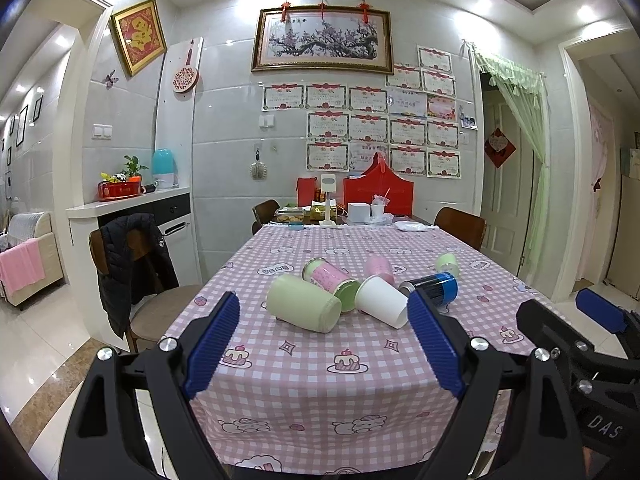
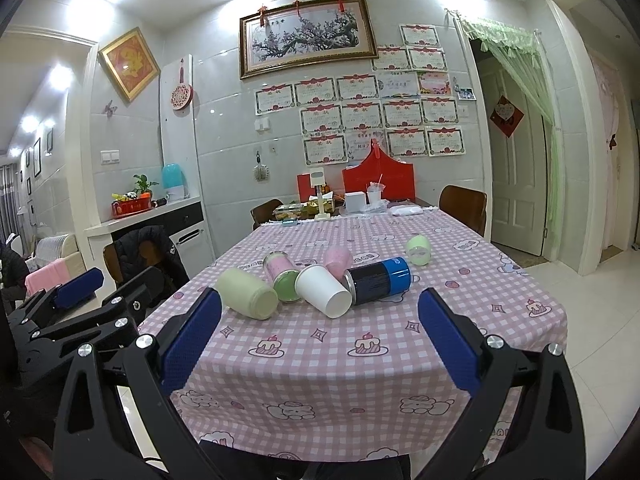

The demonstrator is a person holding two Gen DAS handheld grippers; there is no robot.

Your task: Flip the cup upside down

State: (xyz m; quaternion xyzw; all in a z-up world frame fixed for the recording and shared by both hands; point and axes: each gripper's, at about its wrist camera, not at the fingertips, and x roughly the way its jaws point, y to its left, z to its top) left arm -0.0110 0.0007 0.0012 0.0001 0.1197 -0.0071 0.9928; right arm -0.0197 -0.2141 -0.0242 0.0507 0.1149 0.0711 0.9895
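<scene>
Several cups and cans lie on their sides on the pink checked tablecloth. From the left: a pale green cup, a pink and green can, a white paper cup, a pink cup, a blue and black can, and a small green cup farther back. My left gripper is open and empty, short of the cups at the table's near edge. My right gripper is open and empty too, beside the left one.
The table's far end holds a red box, a white box, a food container and a white stand. Chairs stand around the table, one on the left with a black jacket. A doorway with a green curtain is on the right.
</scene>
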